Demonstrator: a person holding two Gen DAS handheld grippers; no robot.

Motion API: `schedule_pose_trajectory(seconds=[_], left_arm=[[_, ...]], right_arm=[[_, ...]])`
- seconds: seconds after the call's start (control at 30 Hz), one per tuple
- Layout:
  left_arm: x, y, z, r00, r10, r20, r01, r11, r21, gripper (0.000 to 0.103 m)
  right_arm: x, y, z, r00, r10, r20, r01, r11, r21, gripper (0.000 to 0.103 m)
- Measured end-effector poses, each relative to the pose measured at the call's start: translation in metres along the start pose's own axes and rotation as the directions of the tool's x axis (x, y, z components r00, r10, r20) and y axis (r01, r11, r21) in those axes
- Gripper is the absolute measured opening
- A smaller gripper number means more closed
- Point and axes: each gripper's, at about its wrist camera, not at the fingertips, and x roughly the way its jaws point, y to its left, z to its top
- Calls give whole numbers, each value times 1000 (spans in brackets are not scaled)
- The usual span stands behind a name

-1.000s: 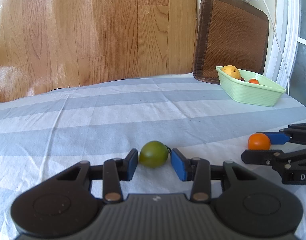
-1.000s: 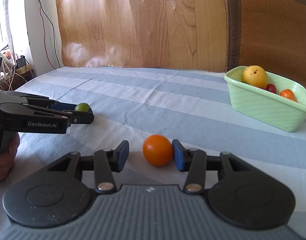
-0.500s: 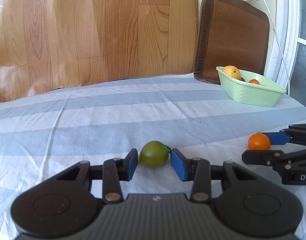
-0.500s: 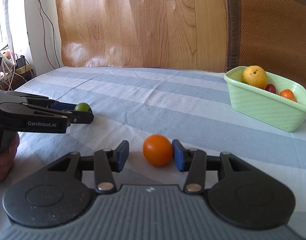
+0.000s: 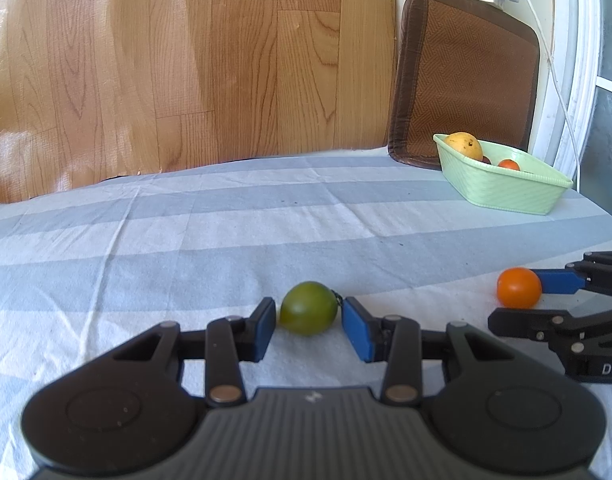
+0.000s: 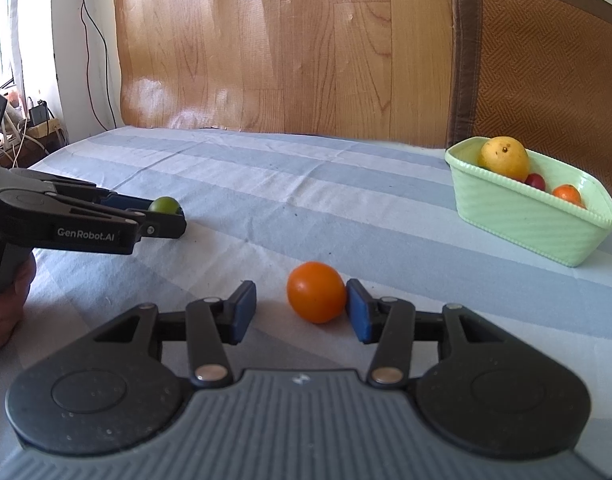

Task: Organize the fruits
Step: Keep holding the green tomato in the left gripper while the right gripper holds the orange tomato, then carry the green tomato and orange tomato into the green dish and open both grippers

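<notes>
The striped tablecloth (image 6: 306,184) carried the green basket (image 6: 521,220) at about 2 o'clock from both grippers, well apart, already w/ a yellow fruit (image 6: 503,156), a small red one and a small orange one inside. The right gripper (image 6: 300,310) was nearer the basket. The orange fruit (image 6: 315,297) lay at 12 o'clock btwn its pads, touching the right pad, clear gap on the left; jaws were opening, so no clamp. It's round, no long axis to line up. The left gripper (image 5: 307,322) had the green fruit (image 5: 309,308) at 12 o'clock btwn its pads, jaws apart w/ thin gaps, not pressing. Vs a second ago: right jaws stood wider, left pad farther from the orange; left side unchanged.
</notes>
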Motion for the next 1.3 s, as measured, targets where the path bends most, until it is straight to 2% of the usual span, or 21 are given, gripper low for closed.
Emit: schedule_pose_trajectory(seconds=[0.53,0.7,1.07,1.1,1.2,1.3], left_arm=[[-1,-2,-1,1000,2,4,-2,1000,-3,38],[-1,-2,-1,1000,1,4,-1,1000,-3,32],[-1,-5,-2,1000,-5,8,5,1000,4,31],[-1,-5,-2,1000,-5,8,5,1000,5,31],[-1,-5,-2,1000,-5,9,5,1000,5,31],[0,-7,0,1000,-7,5,7,1000,13,31]], right_arm=[[0,0,0,1000,-1,1,1,1000,-2,53],[-1,0,-1,1000,-9,2,9,1000,-3,53],[-3,3,-2,1000,-25,5,25,1000,-13,53],[-3,2,-2,1000,-26,6,27,1000,-11,52],[-5,1,-2,999,-46,16,46,999,3,32],[-8,-4,-2,998,-46,39,45,999,31,32]])
